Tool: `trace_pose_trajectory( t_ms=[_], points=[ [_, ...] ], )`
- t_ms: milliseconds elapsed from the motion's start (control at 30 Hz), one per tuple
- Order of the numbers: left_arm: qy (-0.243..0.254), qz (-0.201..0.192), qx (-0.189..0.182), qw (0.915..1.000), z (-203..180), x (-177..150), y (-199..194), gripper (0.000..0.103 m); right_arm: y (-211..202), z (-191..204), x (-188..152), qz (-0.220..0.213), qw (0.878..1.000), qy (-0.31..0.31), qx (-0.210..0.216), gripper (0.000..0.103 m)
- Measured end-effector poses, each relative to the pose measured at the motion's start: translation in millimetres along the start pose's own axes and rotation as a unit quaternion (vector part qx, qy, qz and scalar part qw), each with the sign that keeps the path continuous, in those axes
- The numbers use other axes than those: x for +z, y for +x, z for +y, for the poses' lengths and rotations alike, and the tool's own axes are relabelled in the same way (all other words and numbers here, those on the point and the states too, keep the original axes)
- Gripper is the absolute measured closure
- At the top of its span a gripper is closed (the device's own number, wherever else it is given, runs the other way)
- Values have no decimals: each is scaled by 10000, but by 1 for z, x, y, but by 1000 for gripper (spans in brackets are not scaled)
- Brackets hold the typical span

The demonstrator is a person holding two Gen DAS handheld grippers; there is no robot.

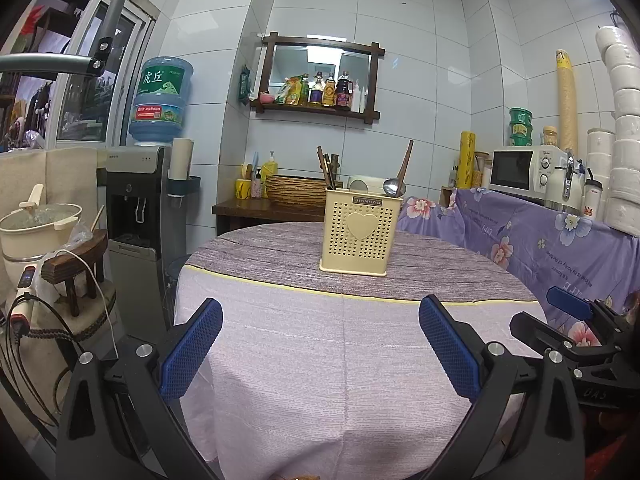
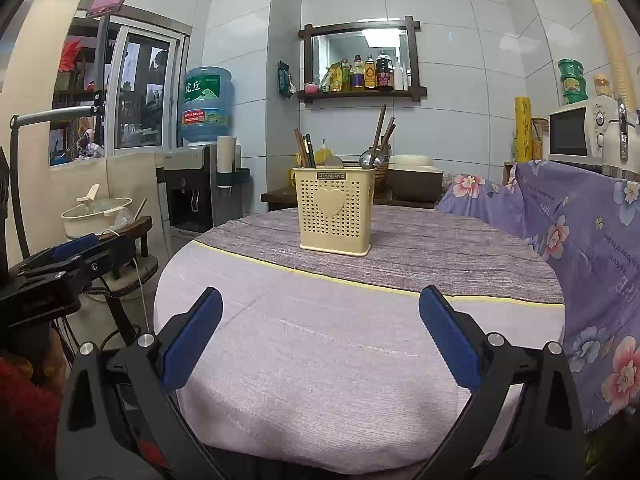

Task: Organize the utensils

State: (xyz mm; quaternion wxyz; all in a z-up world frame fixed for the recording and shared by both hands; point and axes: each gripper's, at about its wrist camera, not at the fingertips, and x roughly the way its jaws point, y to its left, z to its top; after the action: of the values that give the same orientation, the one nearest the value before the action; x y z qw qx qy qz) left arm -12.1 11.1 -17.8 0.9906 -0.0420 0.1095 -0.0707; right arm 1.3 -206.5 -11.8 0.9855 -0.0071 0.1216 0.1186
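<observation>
Utensils (image 2: 376, 140): upright in my holder (image 2: 335, 212), stiff, light, slippery; I'd pinch handles above its rim
Left tongs (image 1: 320, 344): apart, empty
Right tongs (image 2: 320, 340): apart, empty

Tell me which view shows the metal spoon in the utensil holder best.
The right wrist view: the metal spoon shows its bowl above the utensil holder, against plain wall. In the left wrist view the spoon is smaller and partly overlapped by a wooden handle.
</observation>
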Motion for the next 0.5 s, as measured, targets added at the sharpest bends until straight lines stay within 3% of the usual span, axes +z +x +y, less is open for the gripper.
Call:
trace_pose_trajectory(
  t_ms=[500],
  points=[
    [0, 28, -12, 10000, -1, -1, 1, 5, 1, 0, -1, 20, 10000, 7, -3, 6]
  ],
)
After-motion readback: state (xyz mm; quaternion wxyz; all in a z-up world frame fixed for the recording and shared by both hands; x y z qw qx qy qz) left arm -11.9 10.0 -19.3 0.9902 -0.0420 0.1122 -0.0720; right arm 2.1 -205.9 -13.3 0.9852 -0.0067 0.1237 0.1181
